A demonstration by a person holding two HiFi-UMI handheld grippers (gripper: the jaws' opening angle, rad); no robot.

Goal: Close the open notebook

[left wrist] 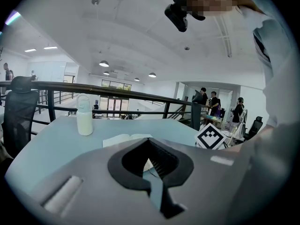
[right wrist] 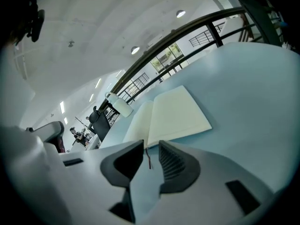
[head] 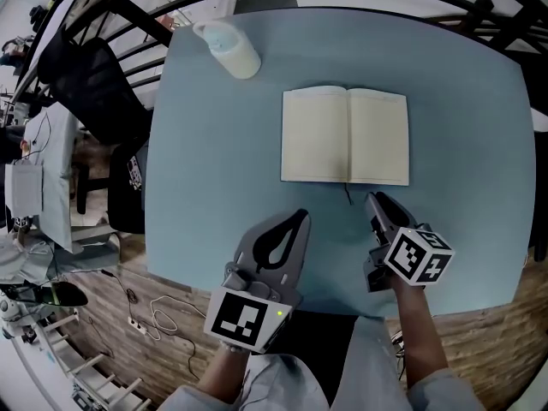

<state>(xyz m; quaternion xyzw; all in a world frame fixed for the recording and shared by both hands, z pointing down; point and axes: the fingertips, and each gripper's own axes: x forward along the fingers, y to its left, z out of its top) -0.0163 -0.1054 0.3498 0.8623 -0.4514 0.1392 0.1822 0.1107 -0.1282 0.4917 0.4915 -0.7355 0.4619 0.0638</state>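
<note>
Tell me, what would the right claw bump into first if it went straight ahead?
Likely the thin ribbon bookmark lying just ahead, then the near edge of the open notebook. The right claw tilts down, so the table could come first; depth is unclear.

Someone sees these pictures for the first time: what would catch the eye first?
The open notebook lies flat in the middle of the light blue table. A white bottle stands near its far left corner. Near the front edge, the left hand-held gripper and the right hand-held gripper point toward it.
</note>
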